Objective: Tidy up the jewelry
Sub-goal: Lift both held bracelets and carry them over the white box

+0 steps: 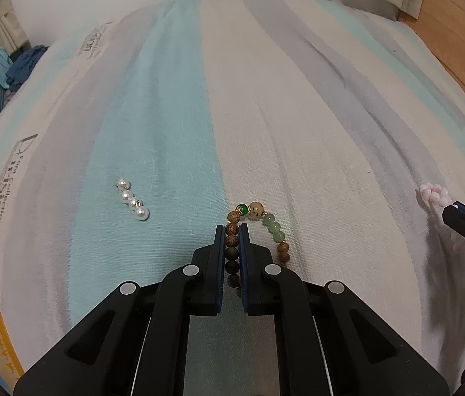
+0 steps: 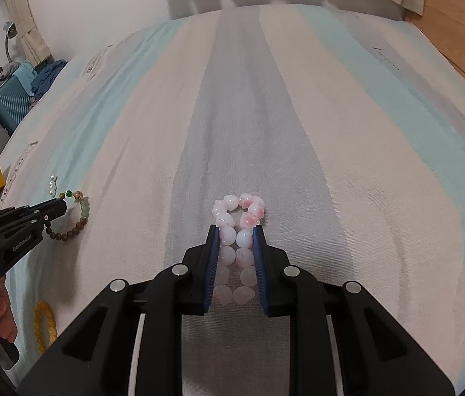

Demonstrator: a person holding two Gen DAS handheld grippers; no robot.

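Left gripper [image 2: 62, 205] reads "GenRobot.AI".

The wooden bead bracelet [image 1: 255, 221] lies on the striped bedsheet [image 1: 298, 115], a loop of brown wood-grain beads with a short run of pale green beads, one dark green bead and a larger speckled tan bead with gold spacers. One side of the loop is pinched between dark pads; the far arc curves free onto the sheet. The pearl piece [image 1: 132, 203], a short row of four white pearls, rests on the sheet's blue stripe, left of the wooden bracelet. The pink bead bracelet [image 2: 237, 227], glossy pale pink and white, is squeezed into two parallel rows on the grey stripe. A yellow bead bracelet [image 2: 45, 325] lies near the sheet's left edge.
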